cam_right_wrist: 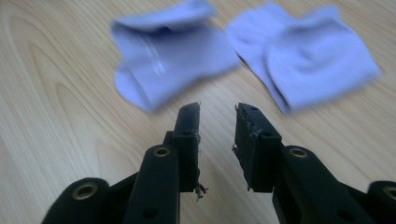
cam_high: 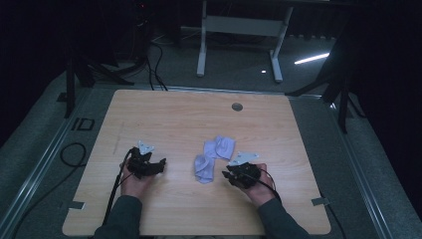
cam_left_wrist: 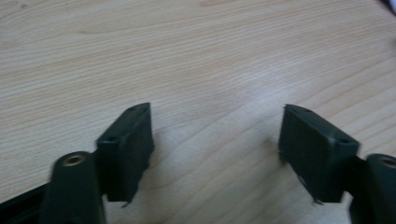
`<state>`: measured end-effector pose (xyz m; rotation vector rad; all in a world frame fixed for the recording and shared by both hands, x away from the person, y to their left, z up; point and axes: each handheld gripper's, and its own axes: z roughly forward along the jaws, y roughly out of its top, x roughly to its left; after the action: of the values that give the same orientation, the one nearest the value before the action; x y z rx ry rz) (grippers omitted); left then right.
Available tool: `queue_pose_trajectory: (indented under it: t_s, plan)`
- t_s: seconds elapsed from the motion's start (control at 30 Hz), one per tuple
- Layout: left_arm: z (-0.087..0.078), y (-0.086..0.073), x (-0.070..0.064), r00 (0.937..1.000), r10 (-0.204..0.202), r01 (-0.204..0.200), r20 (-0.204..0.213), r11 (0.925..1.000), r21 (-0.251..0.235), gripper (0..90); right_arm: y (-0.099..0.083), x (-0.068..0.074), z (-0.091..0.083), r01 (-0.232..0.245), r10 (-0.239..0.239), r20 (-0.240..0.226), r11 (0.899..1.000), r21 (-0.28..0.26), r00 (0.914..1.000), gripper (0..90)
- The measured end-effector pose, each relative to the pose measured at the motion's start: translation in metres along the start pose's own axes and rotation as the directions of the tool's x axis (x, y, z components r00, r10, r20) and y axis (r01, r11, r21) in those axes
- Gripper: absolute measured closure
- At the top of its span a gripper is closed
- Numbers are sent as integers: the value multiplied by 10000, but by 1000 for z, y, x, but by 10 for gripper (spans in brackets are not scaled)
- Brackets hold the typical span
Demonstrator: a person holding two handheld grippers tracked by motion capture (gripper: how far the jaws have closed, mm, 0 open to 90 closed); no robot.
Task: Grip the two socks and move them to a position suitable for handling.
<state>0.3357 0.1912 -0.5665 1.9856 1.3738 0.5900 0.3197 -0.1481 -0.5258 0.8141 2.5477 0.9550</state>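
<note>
The broad light-wood bench carries two small pale-lilac fabric socks, lying crumpled and touching each other a little right of centre, just ahead of the right claw. That claw is released, its jaws a narrow gap apart and holding nothing; aimed between the socks, it may well pinch both at once, or catch a single loose layer so the cloth slips out on lifting. The left claw is released too, jaws spread wide over bare wood, well apart from the socks, so it cannot steady them yet. No container stands on the bench.
</note>
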Motion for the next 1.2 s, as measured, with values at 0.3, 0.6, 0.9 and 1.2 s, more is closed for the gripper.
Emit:
queue_pose_trajectory:
  t_s: [0.3, 0.6, 0.9, 1.2]
  plan:
    - [-2, 0, -3, 9997, 175, -176, 180, 9998, 69, 396, 30, 12, 21, -109, 101, -404, 9997, -209, 9991, 603]
    - [-2, 0, -3, 9995, 200, -201, 229, 9998, 35, 388, 60, 7, 28, -907, 891, -435, 9952, -372, 9951, 434]
    - [-2, -1, -4, 9997, 162, -162, 201, 9999, 21, 383, 63, 5, 46, -1061, 1087, -857, 9938, 339, 9904, 840]
    - [-3, 0, -5, 9997, 171, -172, 184, 9998, 88, 386, 68, 4, 11, -975, 952, -429, 9936, -574, 9945, 867]
